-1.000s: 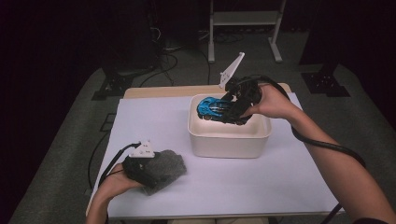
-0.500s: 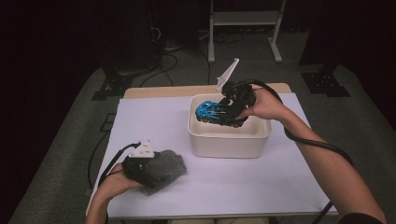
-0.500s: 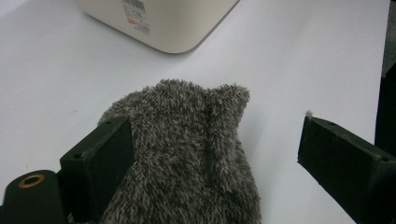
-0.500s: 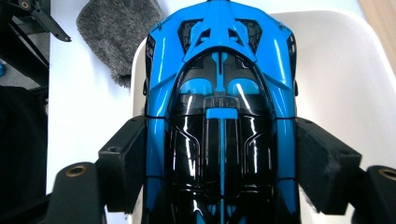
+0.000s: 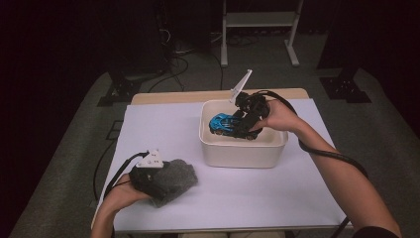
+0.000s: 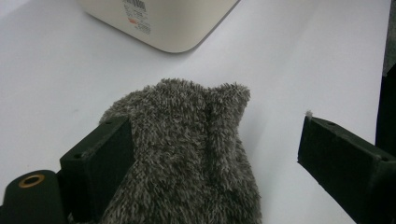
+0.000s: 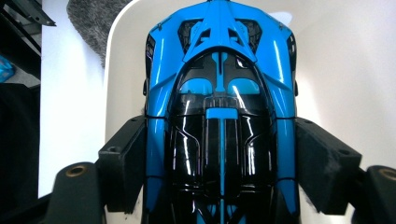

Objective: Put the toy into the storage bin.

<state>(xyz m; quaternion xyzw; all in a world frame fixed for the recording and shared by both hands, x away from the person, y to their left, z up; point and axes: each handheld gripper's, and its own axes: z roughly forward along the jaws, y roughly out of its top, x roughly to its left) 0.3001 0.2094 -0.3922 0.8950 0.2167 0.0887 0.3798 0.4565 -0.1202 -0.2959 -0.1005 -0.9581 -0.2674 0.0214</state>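
Note:
A blue and black toy car (image 5: 224,123) is held over the inside of a cream plastic bin (image 5: 242,148), with my right gripper (image 5: 243,124) shut on its sides. In the right gripper view the car (image 7: 219,93) fills the space between the pads of the right gripper (image 7: 219,158), nose pointing away, with the bin's wall (image 7: 345,70) behind it. A grey fluffy cloth (image 5: 176,181) lies on the white table at the front left. My left gripper (image 6: 217,140) is open around the cloth (image 6: 187,154); one jaw touches it and the other stands well apart.
The bin's corner (image 6: 159,23) lies just beyond the cloth in the left gripper view. A white table sheet (image 5: 163,129) covers the wooden table. Cables trail from both grippers. Stands and wires sit on the dark floor behind the table.
My right gripper has sunk with the car, from above the bin's rim down into the bin. The left gripper and the cloth have stayed put.

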